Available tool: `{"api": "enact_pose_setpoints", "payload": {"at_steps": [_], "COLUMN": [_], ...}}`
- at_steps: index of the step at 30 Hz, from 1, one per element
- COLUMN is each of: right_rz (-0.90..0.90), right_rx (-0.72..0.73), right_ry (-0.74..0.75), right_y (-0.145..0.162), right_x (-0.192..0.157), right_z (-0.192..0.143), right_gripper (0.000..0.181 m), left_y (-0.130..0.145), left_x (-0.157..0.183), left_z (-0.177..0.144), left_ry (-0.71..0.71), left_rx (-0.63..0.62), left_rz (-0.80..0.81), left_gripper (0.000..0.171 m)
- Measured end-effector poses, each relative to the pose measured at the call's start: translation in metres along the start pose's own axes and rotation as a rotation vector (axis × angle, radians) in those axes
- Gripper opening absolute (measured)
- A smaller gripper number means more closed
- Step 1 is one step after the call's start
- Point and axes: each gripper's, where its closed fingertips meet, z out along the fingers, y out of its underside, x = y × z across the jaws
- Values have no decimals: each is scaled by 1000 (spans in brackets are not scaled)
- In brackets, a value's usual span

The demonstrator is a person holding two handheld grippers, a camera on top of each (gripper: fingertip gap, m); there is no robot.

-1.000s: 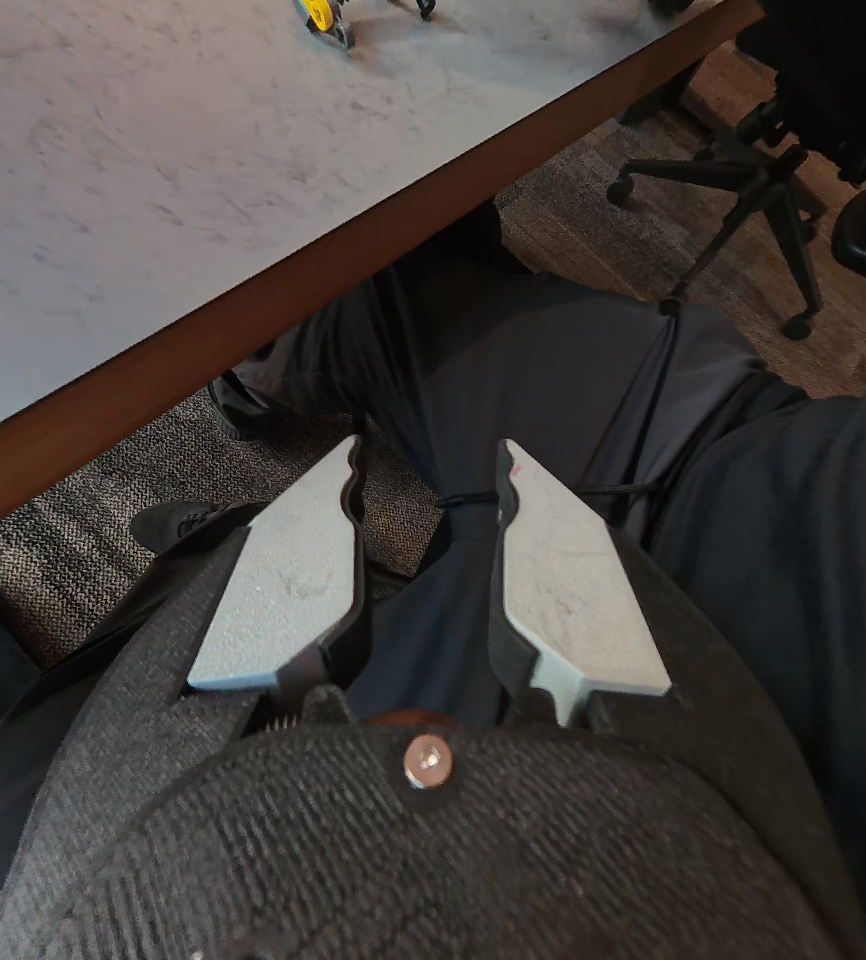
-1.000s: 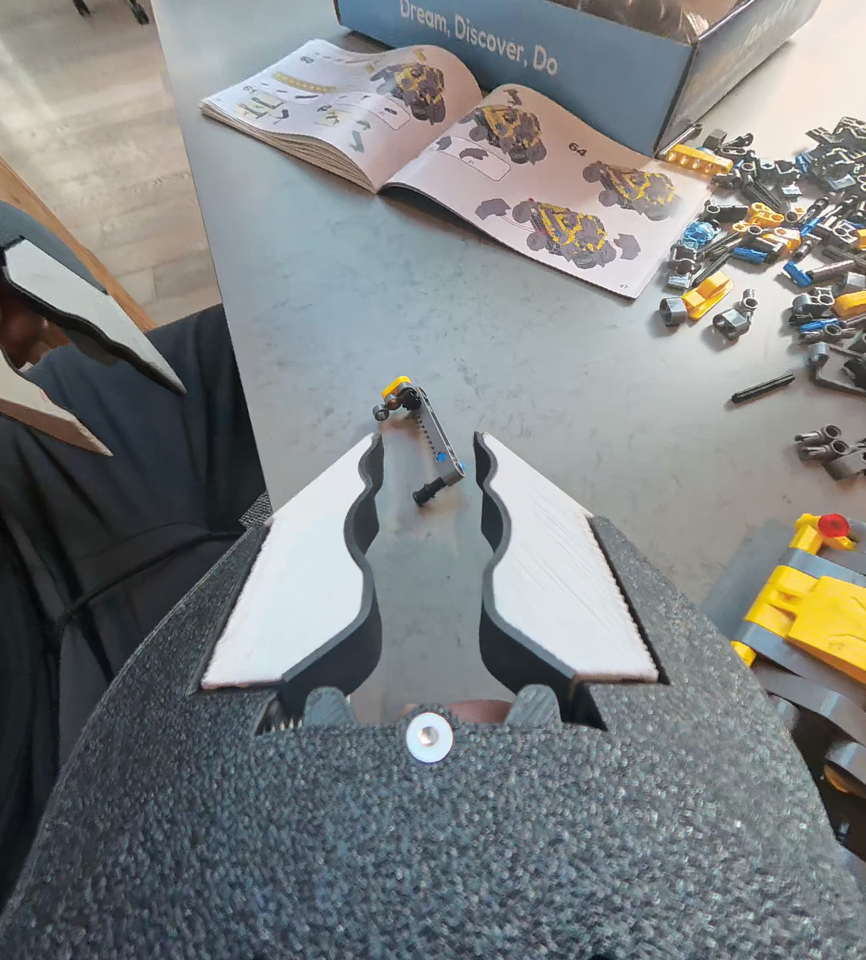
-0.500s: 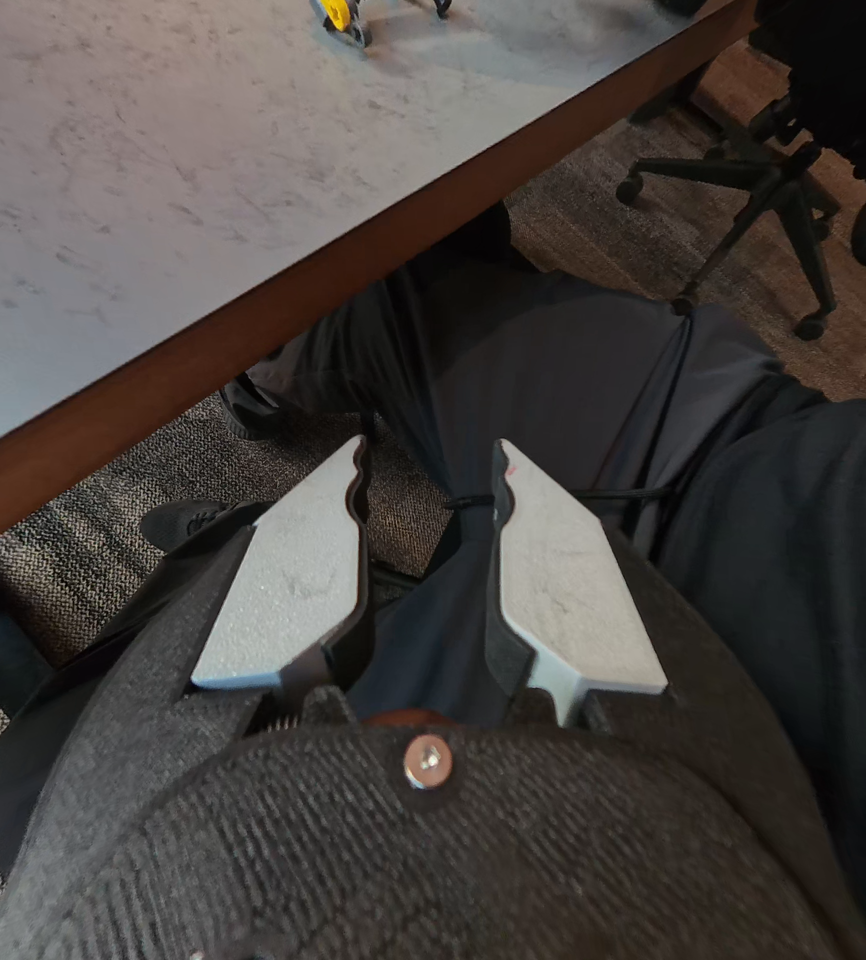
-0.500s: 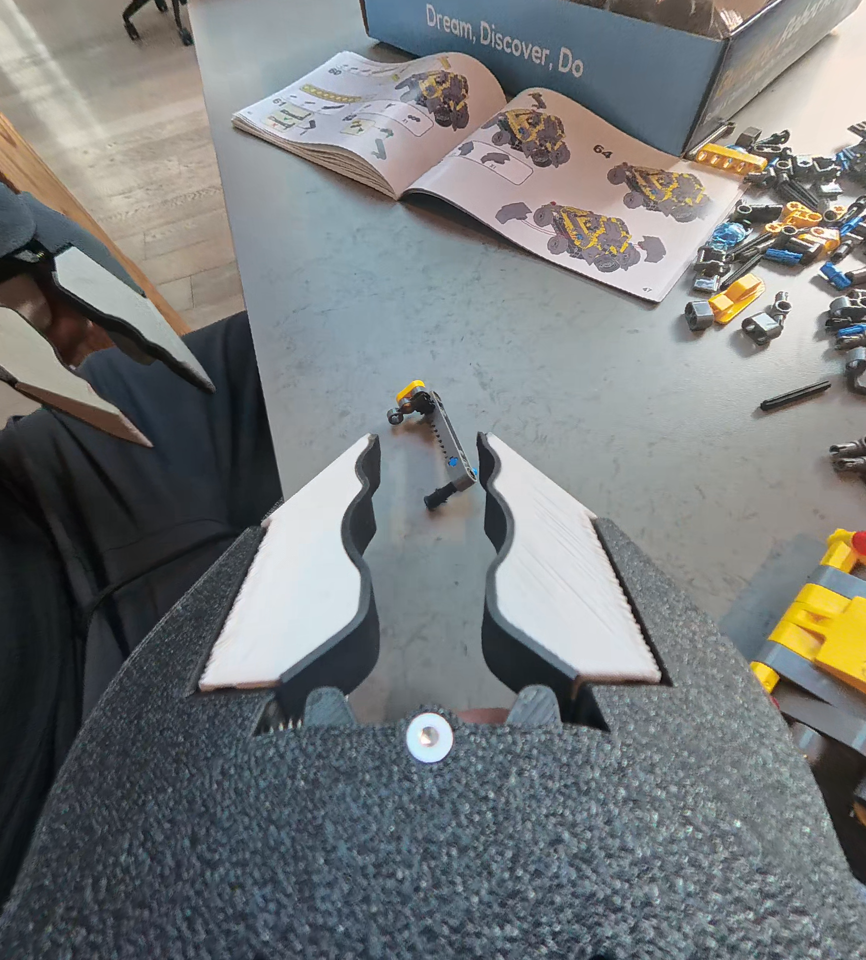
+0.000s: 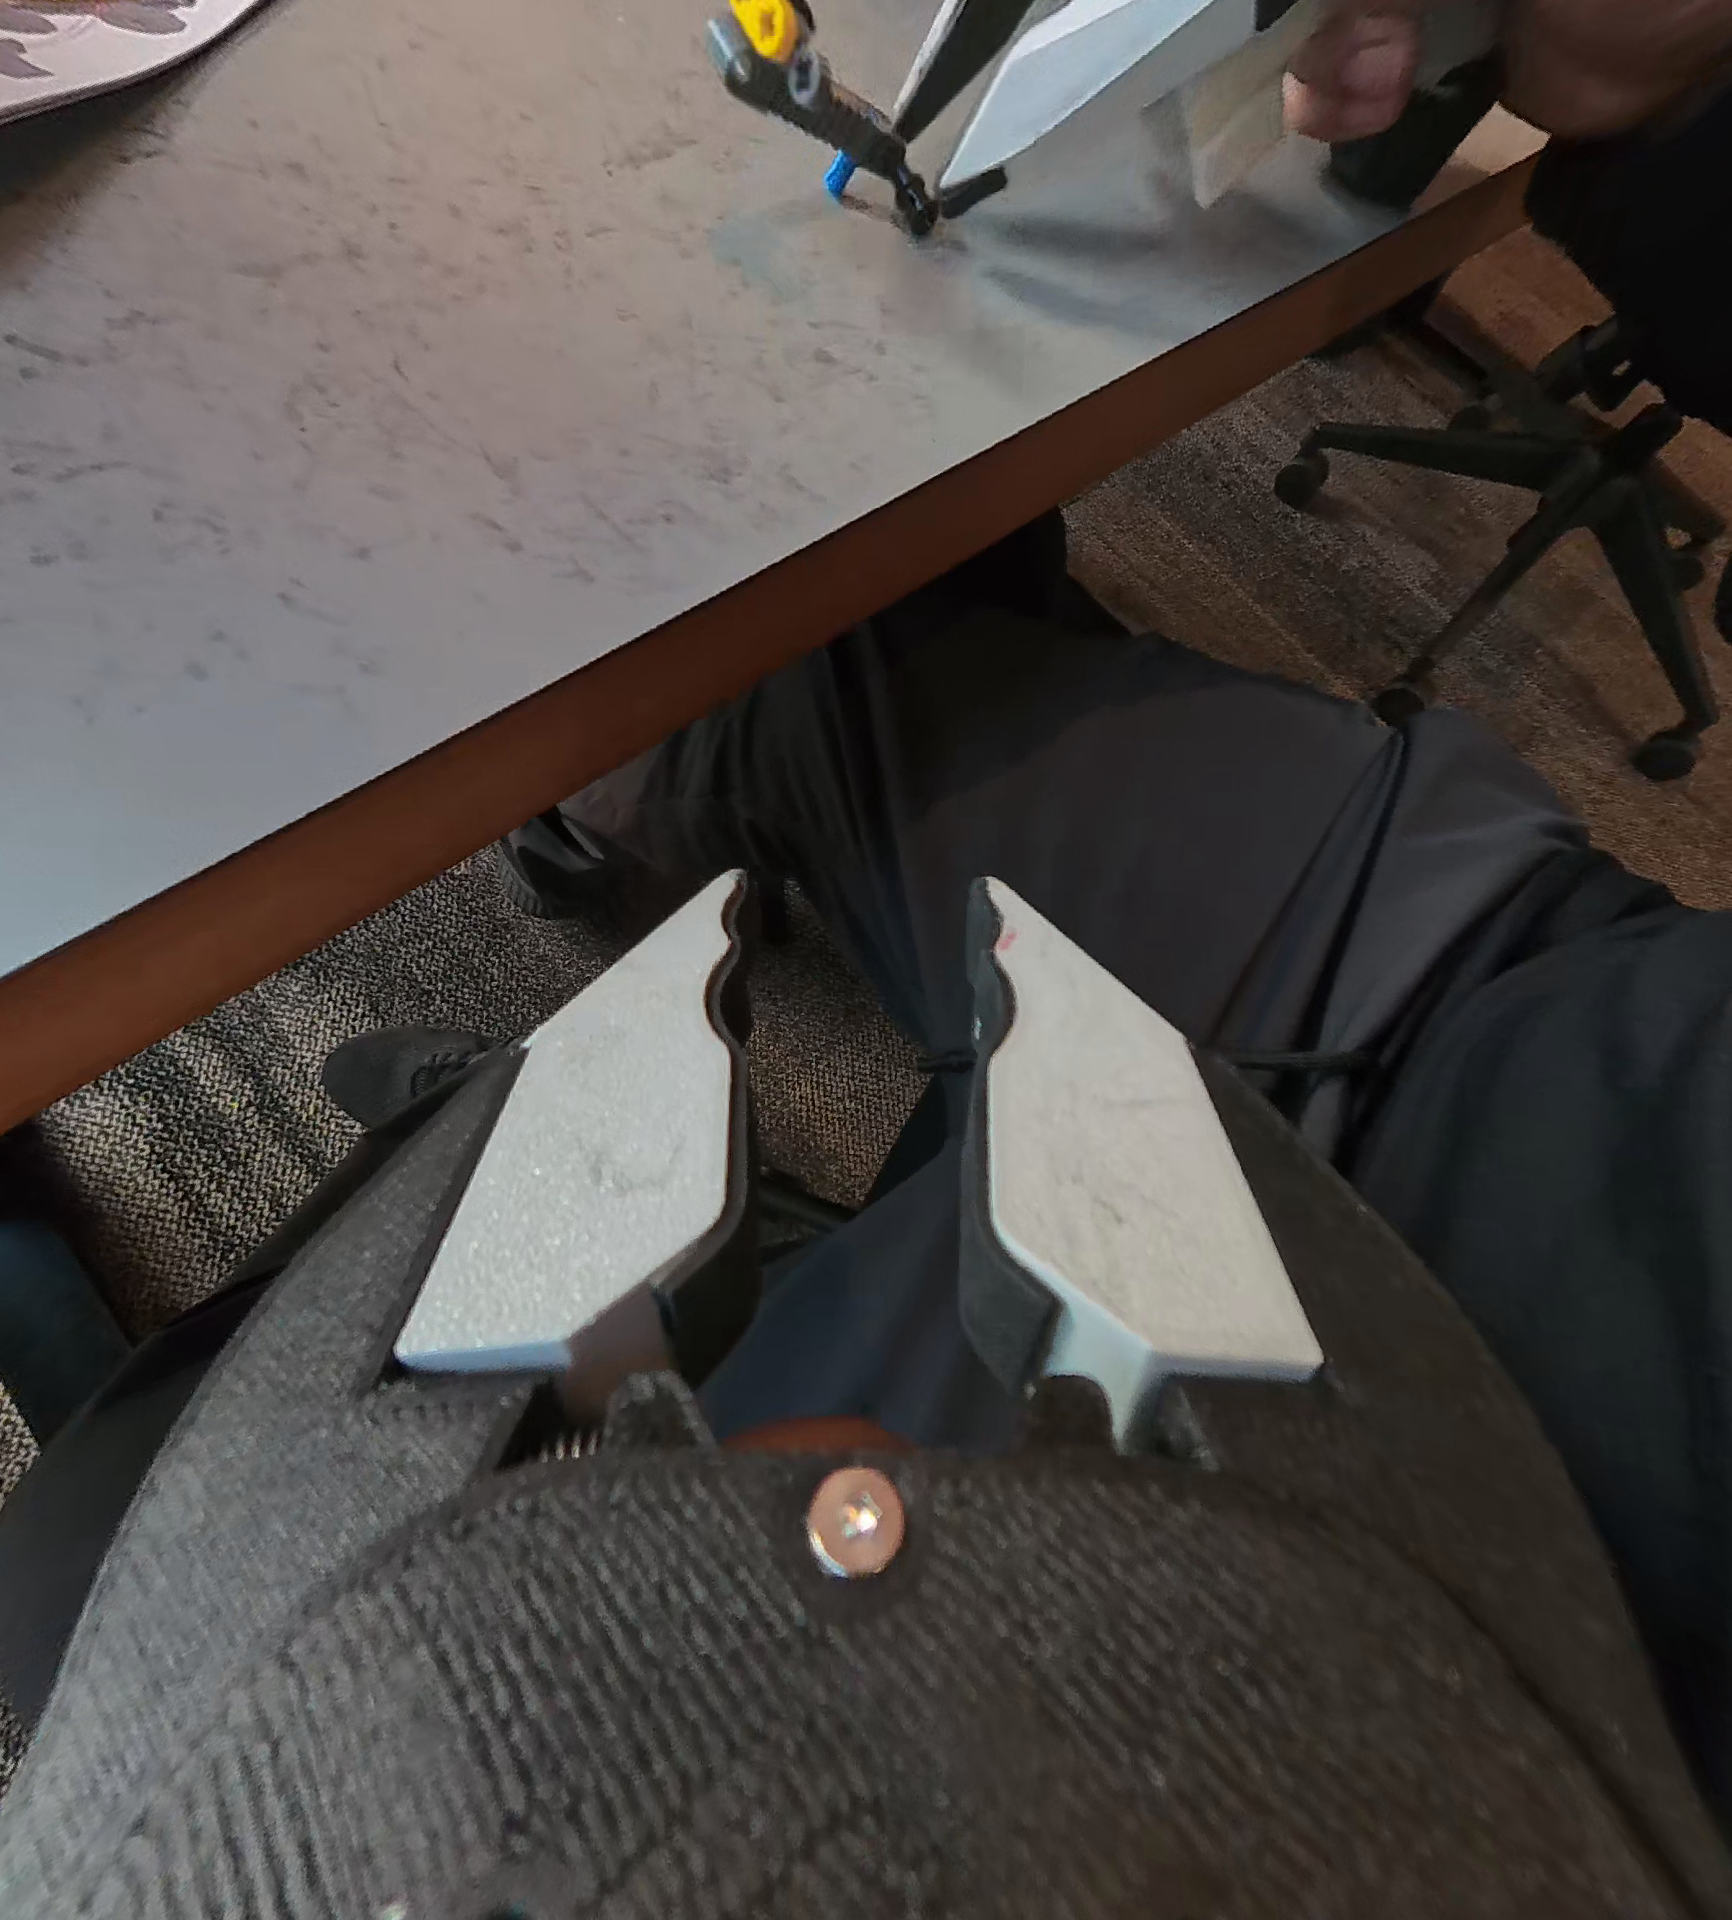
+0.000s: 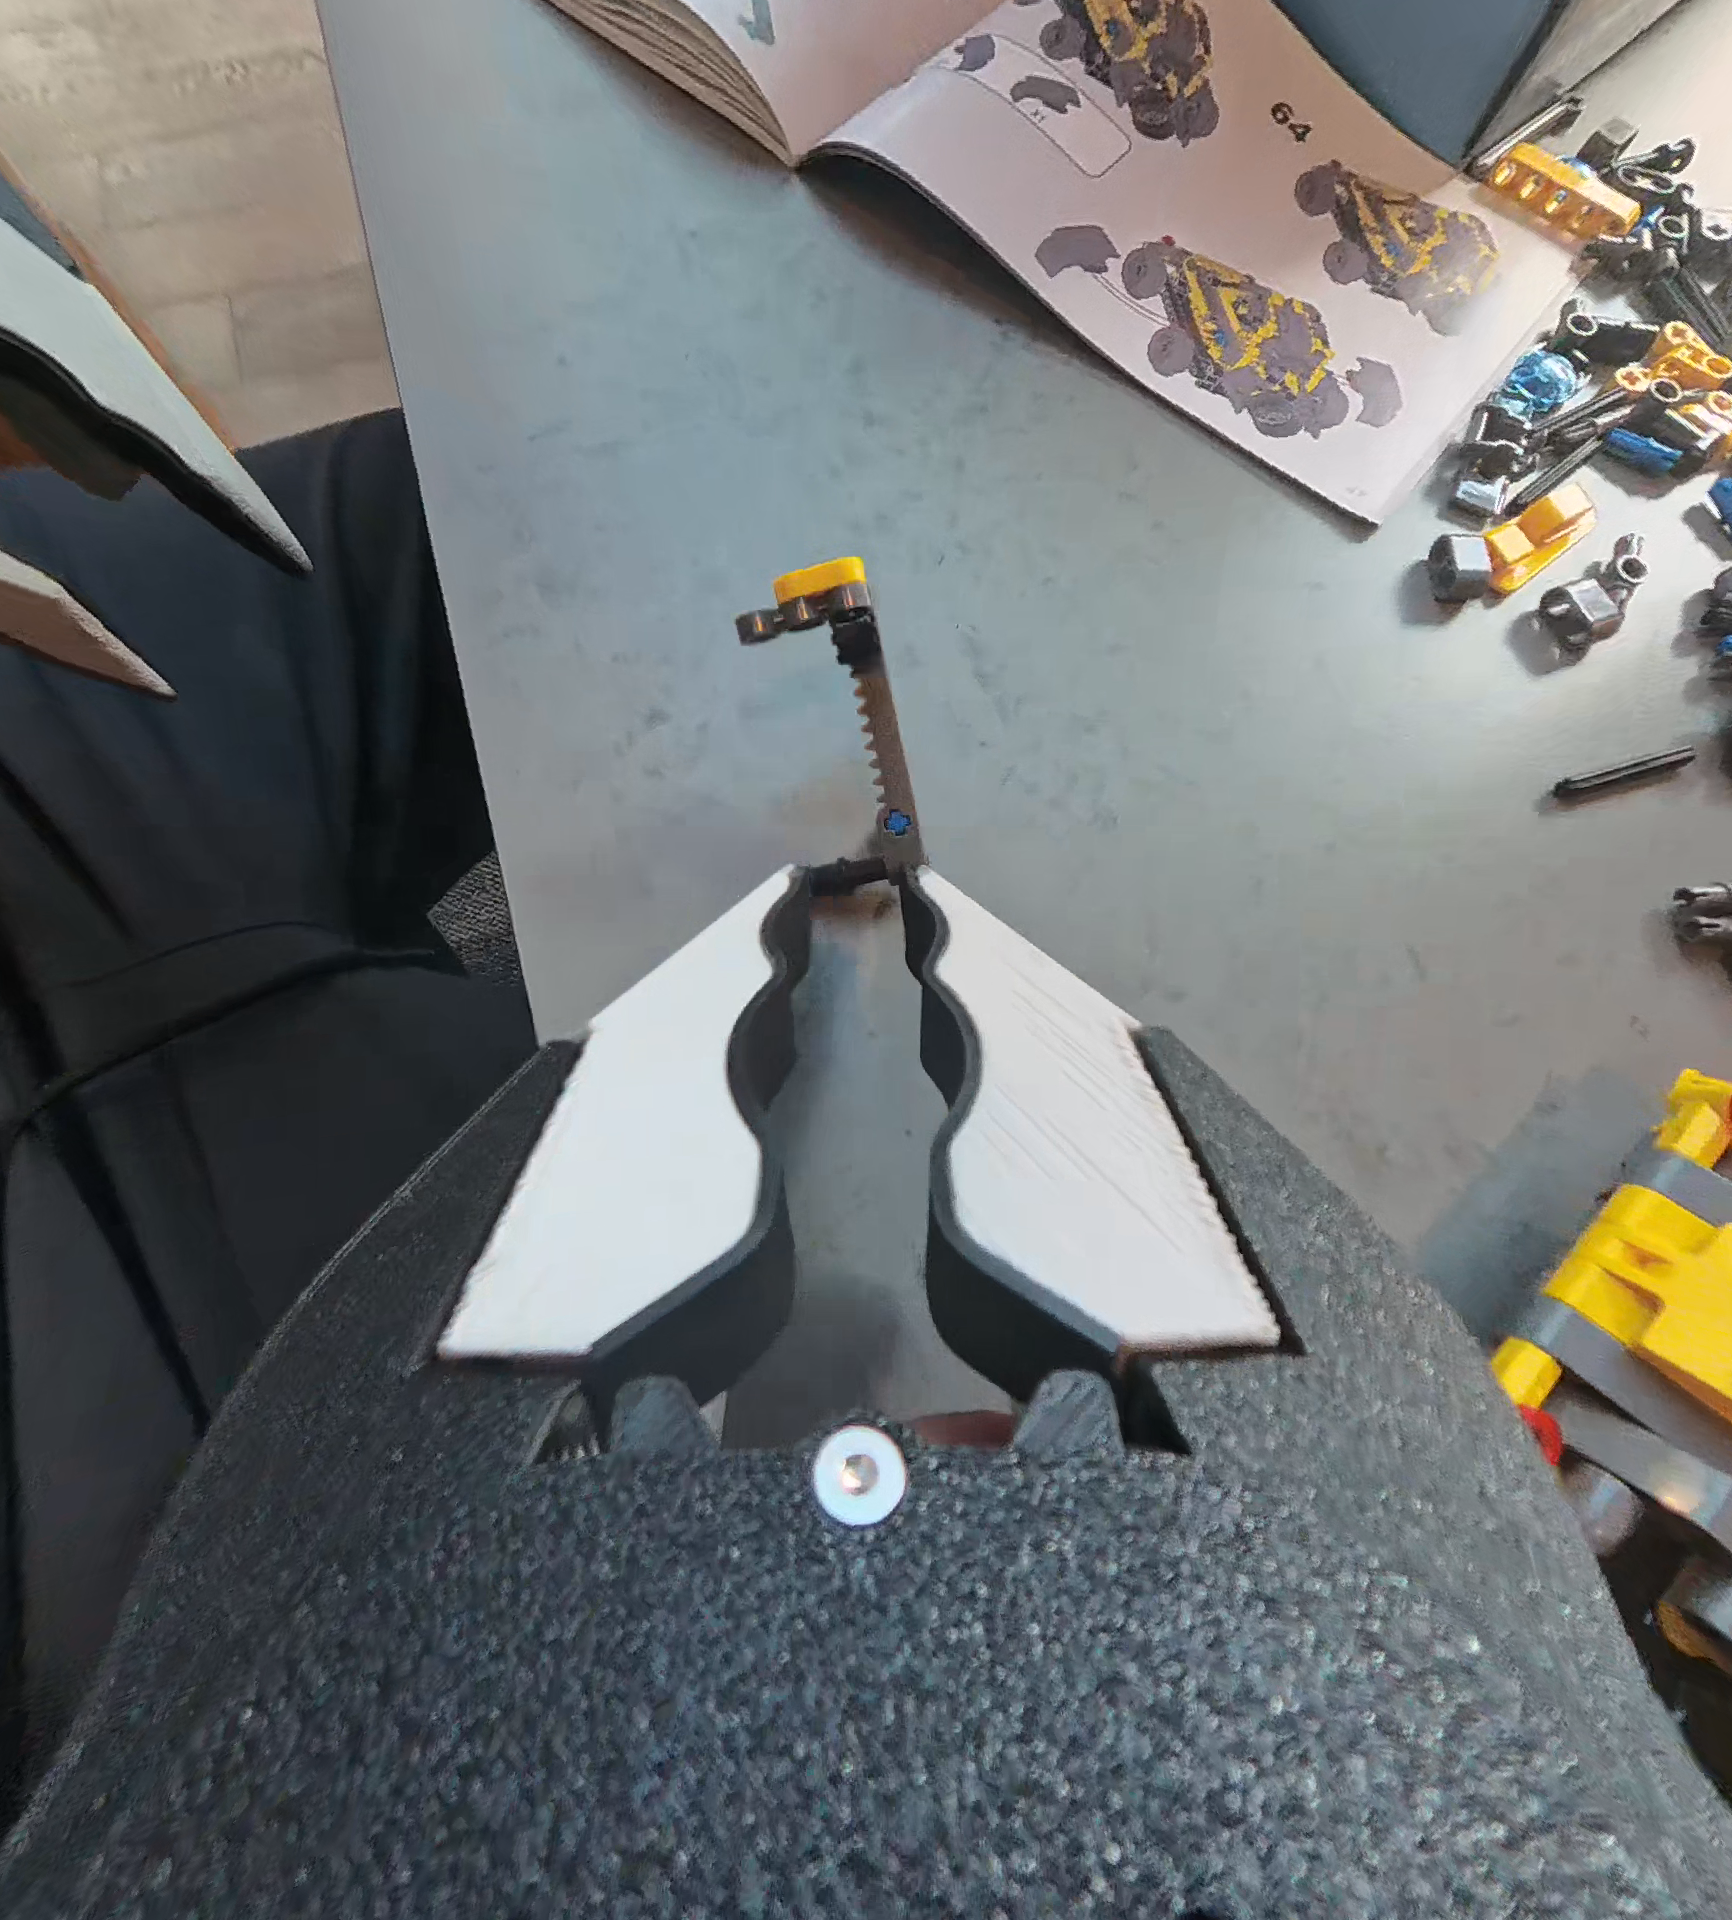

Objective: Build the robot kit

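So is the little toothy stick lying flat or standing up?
Standing up, tilted. The right claw pinches the toothed stick at its bottom end; its yellow top is raised above the grey table.

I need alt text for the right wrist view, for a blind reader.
The right gripper pinches the lower end of a small toothed grey piece with a yellow top above the grey table. An open instruction booklet and loose parts lie beyond.

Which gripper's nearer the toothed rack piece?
Right. The right gripper pinches the toothed rack piece at its lower end; the left gripper hangs off the table, over the lap.
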Motion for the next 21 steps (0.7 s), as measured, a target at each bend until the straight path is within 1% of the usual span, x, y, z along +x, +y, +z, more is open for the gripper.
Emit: {"api": "enact_pose_setpoints", "payload": {"at_steps": [2, 7, 14, 21], "right_rz": [-8, 9, 50, 56], "right_rx": [-2, 31, 122, 131], "right_ry": [8, -6, -68, -94], "right_y": [-2, -7, -17, -18], "right_x": [1, 1, -1, -4], "right_z": [3, 1, -10, -11], "right_gripper": [15, 27, 29, 30], "left_y": [2, 5, 7, 6], "left_x": [0, -2, -3, -5], "left_z": [1, 1, 1, -2], "left_ry": [-4, -10, -2, -16], "left_rx": [-8, -16, -21, -18], "left_rz": [8, 12, 3, 32], "left_gripper": [37, 37, 37, 37]}}
